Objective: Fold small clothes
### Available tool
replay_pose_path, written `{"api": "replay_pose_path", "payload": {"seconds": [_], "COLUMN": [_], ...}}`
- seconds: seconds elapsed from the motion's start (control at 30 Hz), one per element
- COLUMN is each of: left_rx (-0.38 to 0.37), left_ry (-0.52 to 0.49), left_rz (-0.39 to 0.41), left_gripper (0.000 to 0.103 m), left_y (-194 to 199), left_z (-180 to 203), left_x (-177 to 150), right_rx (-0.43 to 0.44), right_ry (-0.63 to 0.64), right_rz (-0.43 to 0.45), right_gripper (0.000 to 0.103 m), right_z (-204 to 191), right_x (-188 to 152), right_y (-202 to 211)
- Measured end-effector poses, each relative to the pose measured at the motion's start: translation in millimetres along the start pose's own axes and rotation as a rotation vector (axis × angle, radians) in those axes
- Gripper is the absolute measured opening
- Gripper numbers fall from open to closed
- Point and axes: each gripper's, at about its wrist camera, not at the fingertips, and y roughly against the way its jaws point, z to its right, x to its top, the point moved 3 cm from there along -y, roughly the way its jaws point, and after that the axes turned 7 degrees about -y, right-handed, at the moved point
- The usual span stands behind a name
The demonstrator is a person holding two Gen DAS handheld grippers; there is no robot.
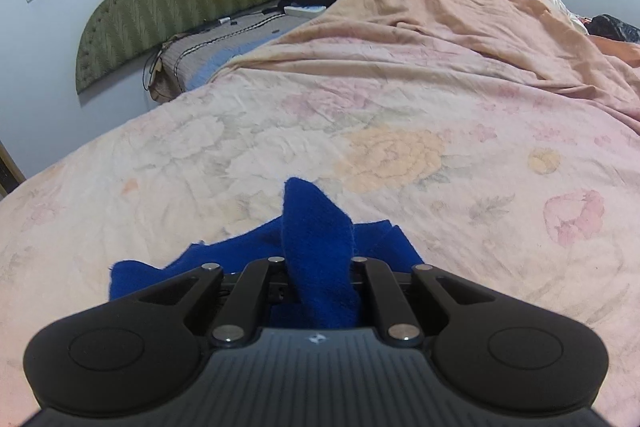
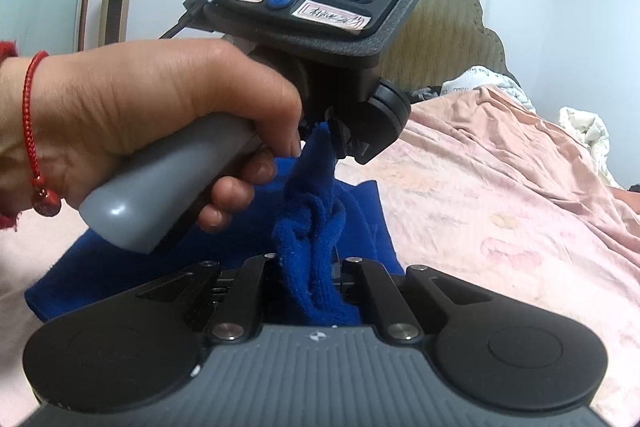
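With both tongs clamped on bunched edges of the blue fleece cloth (image 2: 320, 227), left tongs (image 1: 318, 267) and right tongs (image 2: 316, 267) sit very close together, cloth twisted between them, the rest trailing on the floral bedsheet (image 1: 400, 115). Risks, as I judge them: the thick wad slips from a pinch; twisted corners give a crooked fold; the left hand (image 2: 140, 131) and right tongs collide; dragging rumples the sheet.

Bedsheet (image 1: 400, 99) open ahead; heaped quilt (image 1: 460, 11) blocks beyond.
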Motion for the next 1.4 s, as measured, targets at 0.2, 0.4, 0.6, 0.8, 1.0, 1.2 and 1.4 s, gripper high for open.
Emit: {"api": "replay_pose_path", "payload": {"seconds": [0.2, 0.4, 0.6, 0.8, 1.0, 1.2, 1.4], "left_rx": [-0.037, -0.114, -0.097, -0.038, 0.101, 0.126, 0.148], "left_ry": [0.018, 0.017, 0.091, 0.153, 0.083, 0.139, 0.133], "left_rz": [-0.007, -0.037, 0.006, 0.062, 0.039, 0.012, -0.016], "left_gripper": [0.009, 0.012, 0.084, 0.093, 0.093, 0.093, 0.093], "left_y": [-10, -18, -3, 18, 44, 70, 79], "left_z": [8, 13, -16, -50, -66, -77, -70], "left_x": [2, -1, 7, 12, -27, -70, -101], "right_rx": [0.009, 0.054, 0.087, 0.115, 0.119, 0.092, 0.036], "right_ry": [-0.058, -0.186, -0.305, -0.394, -0.456, -0.426, -0.351], "right_rz": [-0.03, -0.089, -0.147, -0.176, -0.2, -0.123, -0.238], "right_gripper": [0.008, 0.008, 0.018, 0.029, 0.062, 0.064, 0.065], "right_z": [12, 30, 48, 63, 84, 97, 87], "right_x": [-3, -7, -12, -14, -13, 22, 23], "right_y": [-3, -11, -20, -21, -12, -21, -83]}}
